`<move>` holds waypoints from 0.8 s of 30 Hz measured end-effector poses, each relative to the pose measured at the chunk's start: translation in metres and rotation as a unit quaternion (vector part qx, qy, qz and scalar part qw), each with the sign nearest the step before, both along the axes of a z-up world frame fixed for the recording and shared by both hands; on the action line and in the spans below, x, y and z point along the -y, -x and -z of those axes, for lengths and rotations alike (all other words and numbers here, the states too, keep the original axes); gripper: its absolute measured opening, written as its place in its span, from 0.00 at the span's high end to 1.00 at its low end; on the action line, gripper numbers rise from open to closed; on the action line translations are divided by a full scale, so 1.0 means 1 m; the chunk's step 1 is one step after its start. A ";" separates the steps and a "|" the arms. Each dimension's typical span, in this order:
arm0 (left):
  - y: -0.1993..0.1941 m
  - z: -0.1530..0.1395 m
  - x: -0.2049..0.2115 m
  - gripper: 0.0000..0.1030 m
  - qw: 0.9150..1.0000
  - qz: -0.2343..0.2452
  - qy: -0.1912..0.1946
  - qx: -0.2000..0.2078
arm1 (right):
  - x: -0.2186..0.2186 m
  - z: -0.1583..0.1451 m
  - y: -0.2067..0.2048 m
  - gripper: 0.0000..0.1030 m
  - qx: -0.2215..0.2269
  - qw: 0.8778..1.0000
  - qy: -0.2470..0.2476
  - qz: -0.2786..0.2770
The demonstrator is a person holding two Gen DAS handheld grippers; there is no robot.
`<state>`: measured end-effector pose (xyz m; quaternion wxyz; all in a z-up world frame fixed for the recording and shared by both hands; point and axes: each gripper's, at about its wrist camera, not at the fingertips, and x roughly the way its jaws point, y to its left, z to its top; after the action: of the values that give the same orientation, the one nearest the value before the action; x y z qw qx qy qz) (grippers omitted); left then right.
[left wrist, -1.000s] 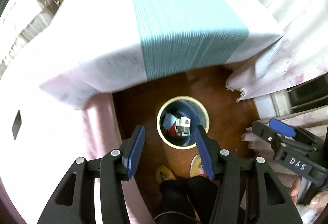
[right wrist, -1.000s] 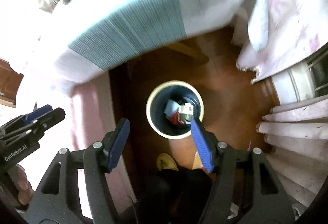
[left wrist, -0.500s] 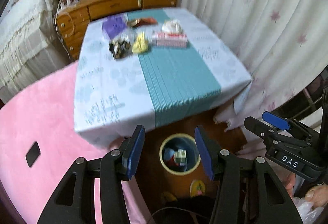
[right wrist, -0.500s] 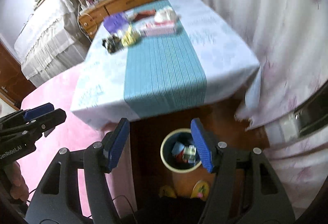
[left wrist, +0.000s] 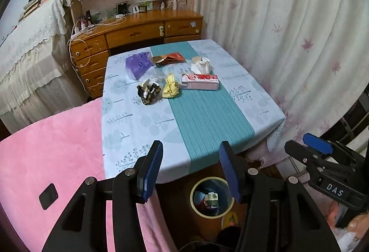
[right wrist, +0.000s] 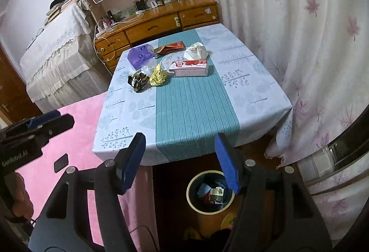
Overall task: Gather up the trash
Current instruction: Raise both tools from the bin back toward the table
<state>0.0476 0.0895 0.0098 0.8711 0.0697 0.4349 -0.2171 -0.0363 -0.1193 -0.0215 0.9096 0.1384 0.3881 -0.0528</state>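
Currently both empty — left gripper [left wrist: 189, 166] and right gripper [right wrist: 180, 157] jaws apart, above the bin [right wrist: 210, 190]; wrappers [left wrist: 149, 91] on table [left wrist: 138, 127].

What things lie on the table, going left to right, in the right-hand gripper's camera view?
Black crumpled wrapper → yellow crumpled wrapper → red-and-white box. The items behind overlap too much to order.
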 end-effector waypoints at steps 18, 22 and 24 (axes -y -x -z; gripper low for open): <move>-0.056 0.004 -0.008 0.50 0.998 -0.058 -0.017 -0.004 | -0.011 -0.011 -0.071 0.42 0.012 0.997 0.025 -0.066; -0.090 0.019 0.011 0.49 0.997 -0.067 -0.028 -0.020 | 0.007 0.004 -0.118 0.42 0.004 0.996 0.029 -0.082; -0.113 0.030 0.024 0.49 0.996 -0.074 -0.034 -0.029 | 0.019 0.013 -0.143 0.42 0.000 0.995 0.030 -0.091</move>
<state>0.1602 0.0657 -0.0200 0.8691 0.0604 0.4707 -0.1394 0.1067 -0.1385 -0.0341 0.9142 0.0751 0.3978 0.0186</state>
